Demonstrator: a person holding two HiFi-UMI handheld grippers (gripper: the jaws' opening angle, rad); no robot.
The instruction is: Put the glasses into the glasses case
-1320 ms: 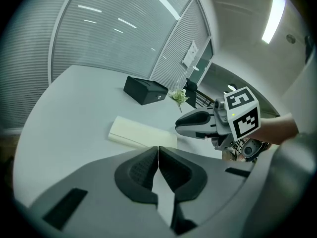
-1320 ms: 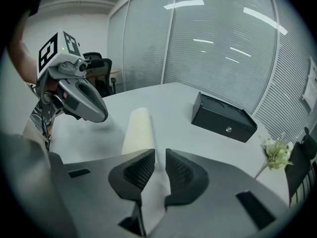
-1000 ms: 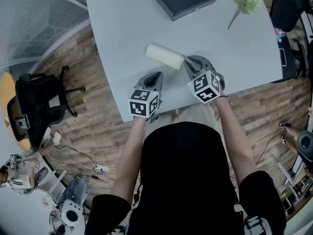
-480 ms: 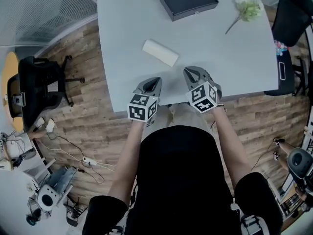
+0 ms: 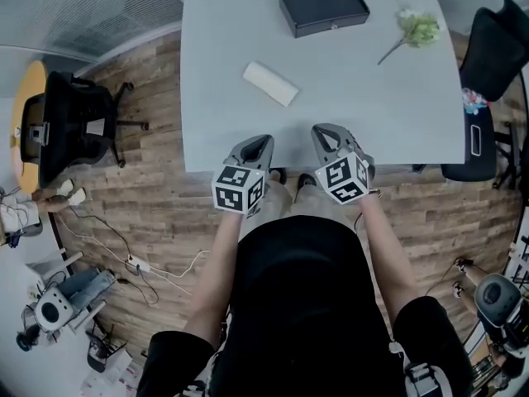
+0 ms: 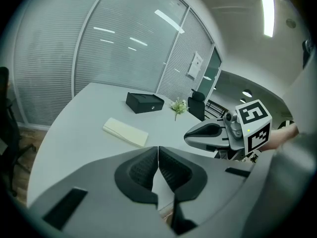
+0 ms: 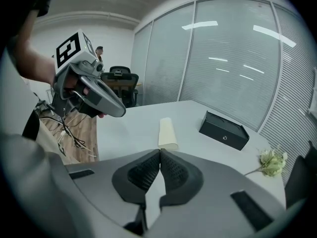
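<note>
A cream, flat, closed case (image 5: 270, 83) lies on the pale grey table (image 5: 372, 114), also seen in the left gripper view (image 6: 125, 132) and the right gripper view (image 7: 167, 133). I see no glasses in any view. My left gripper (image 5: 263, 141) hangs at the table's front edge, shut and empty (image 6: 158, 150). My right gripper (image 5: 321, 131) is beside it, also over the front edge. Its jaws have just been closing and now meet with nothing between them (image 7: 160, 153). Both grippers are well short of the case.
A black box (image 5: 323, 8) stands at the table's far side, with a small flower sprig (image 5: 415, 27) to its right. Black office chairs stand on the wooden floor at the left (image 5: 70, 126) and the right (image 5: 496, 48).
Both grippers have drawn back from the cream case to the table's front edge. The right one, a second ago at the case's right end, is now apart from it.
</note>
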